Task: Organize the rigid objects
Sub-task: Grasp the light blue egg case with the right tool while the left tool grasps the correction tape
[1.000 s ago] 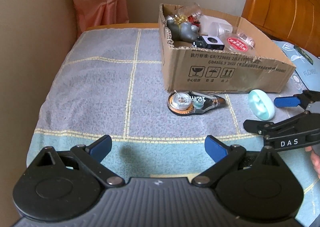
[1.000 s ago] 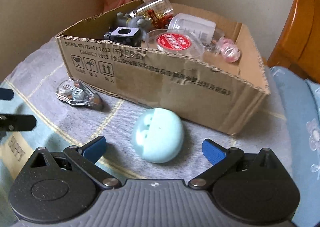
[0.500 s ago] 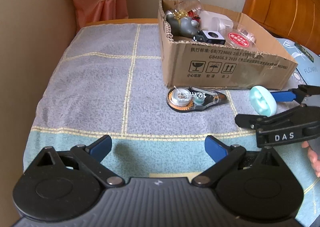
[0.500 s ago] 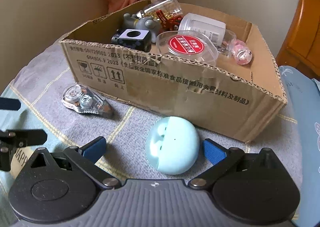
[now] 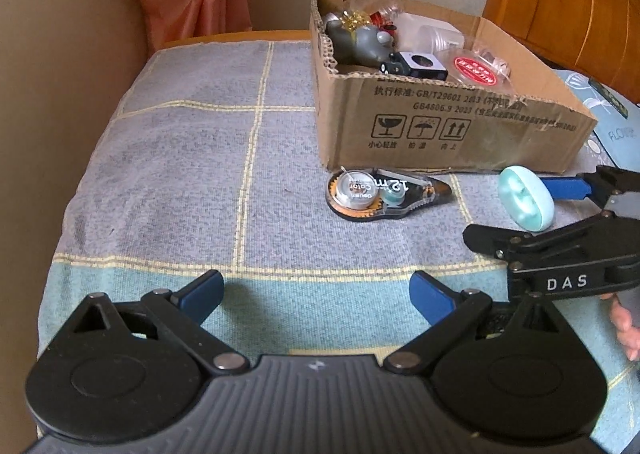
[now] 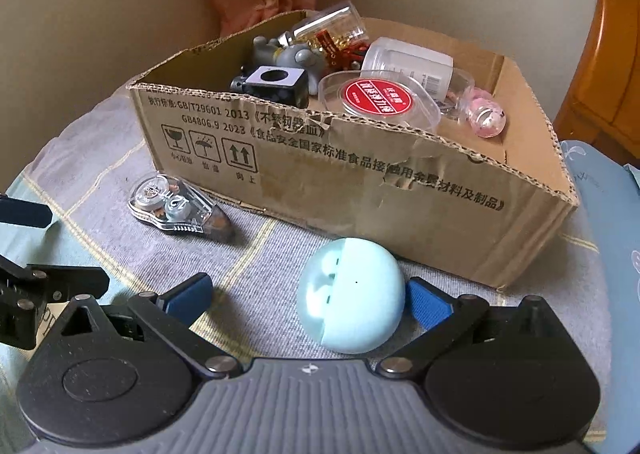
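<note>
Straddling the pale-blue round case (image 6: 352,296) on the cloth just before the cardboard box (image 6: 360,182), right gripper (image 6: 308,294) wide open, empty, right finger apparently touching it; left gripper (image 5: 316,290) open, empty, farther off.

the left part of the surface (image 5: 192,158) is bare cloth, with lots of room to move. the cardboard box (image 5: 448,130) blocks the far right side. a tape dispenser (image 5: 384,194) lies just in front of the box. a round blue case (image 6: 352,298) sits near the box wall, between the right hand-held gripper (image 6: 308,298) fingers.
</note>
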A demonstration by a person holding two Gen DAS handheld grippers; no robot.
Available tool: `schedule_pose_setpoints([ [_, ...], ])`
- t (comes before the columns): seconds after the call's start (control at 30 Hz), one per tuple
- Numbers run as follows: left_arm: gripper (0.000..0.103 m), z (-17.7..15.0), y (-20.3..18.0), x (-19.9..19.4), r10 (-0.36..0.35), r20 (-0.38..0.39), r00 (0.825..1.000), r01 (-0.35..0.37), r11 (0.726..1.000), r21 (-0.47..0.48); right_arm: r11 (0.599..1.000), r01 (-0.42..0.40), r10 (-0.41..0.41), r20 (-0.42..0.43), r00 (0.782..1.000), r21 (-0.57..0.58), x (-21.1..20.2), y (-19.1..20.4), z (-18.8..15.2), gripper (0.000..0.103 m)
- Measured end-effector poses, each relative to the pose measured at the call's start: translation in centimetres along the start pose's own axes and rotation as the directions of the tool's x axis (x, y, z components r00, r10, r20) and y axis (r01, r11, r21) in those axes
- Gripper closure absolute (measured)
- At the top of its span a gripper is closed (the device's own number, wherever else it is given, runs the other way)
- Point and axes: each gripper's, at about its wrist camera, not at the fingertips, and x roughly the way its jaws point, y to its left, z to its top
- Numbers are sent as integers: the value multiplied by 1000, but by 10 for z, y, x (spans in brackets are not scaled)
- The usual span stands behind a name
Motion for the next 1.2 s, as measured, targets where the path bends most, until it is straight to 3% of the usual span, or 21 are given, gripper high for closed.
schedule_pose_setpoints([
  [0.47, 4, 17, -15, 15, -14, 41, 999, 14, 1000, 19, 999, 38, -38, 2, 999, 38, -4, -12, -5, 0],
  [0.77, 4, 30, -30, 29, -66, 75, 995, 64, 997, 31, 998, 44, -45, 20, 999, 40, -8, -24, -10, 1],
  [0.97, 4, 37, -41, 38, -69, 93, 993, 65, 997, 46, 999, 28, -29, 40, 999, 16, -13, -26, -15, 7],
  [1.1, 5, 37, -47, 42, -32, 105, 994, 25, 997, 69, 1000, 12, -12, 49, 999, -9, -16, -21, -13, 15],
  [1.2, 10, 33, -47, 41, -15, 117, 993, 4, 996, 91, 1000, 1, 1, 50, 999, -22, -16, -18, -11, 22],
])
